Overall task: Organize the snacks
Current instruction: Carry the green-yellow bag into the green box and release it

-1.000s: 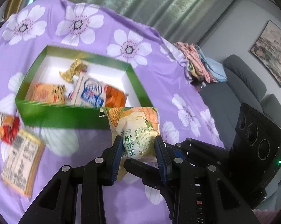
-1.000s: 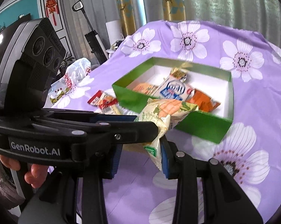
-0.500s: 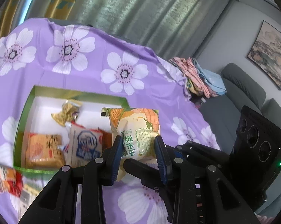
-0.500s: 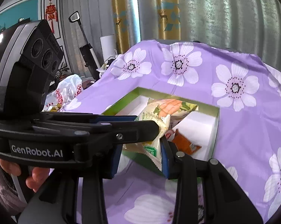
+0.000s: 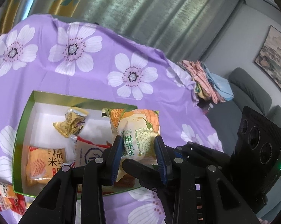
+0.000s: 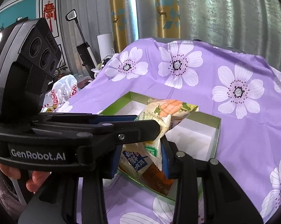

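A corn snack packet (image 5: 138, 130) hangs above the open green box (image 5: 19, 140). My left gripper (image 5: 138, 139) is shut on its middle, blue pads pressing both sides. My right gripper (image 6: 141, 145) comes in crosswise and is shut on the packet's (image 6: 168, 110) lower end; the sealed edge lies against its right pad. One of the left gripper's fingers (image 6: 121, 128) crosses in front and hides the other pad's tip. Inside the box (image 6: 217, 128) lie a crumpled gold wrapper (image 5: 71, 123), an orange packet (image 5: 45, 162) and a white-and-blue packet (image 6: 134, 160).
A red packet (image 5: 4, 196) lies on the purple flowered cloth (image 5: 84, 78) outside the box's near left corner. Folded clothes (image 5: 205, 80) and a grey sofa (image 5: 252, 89) are at the right. A white plastic bag (image 6: 65, 89) and a vacuum (image 6: 84, 50) stand beyond the table's left edge.
Both grippers have carried the packet forward together, from in front of the box's near wall to above its inside. The grip on the packet looks the same.
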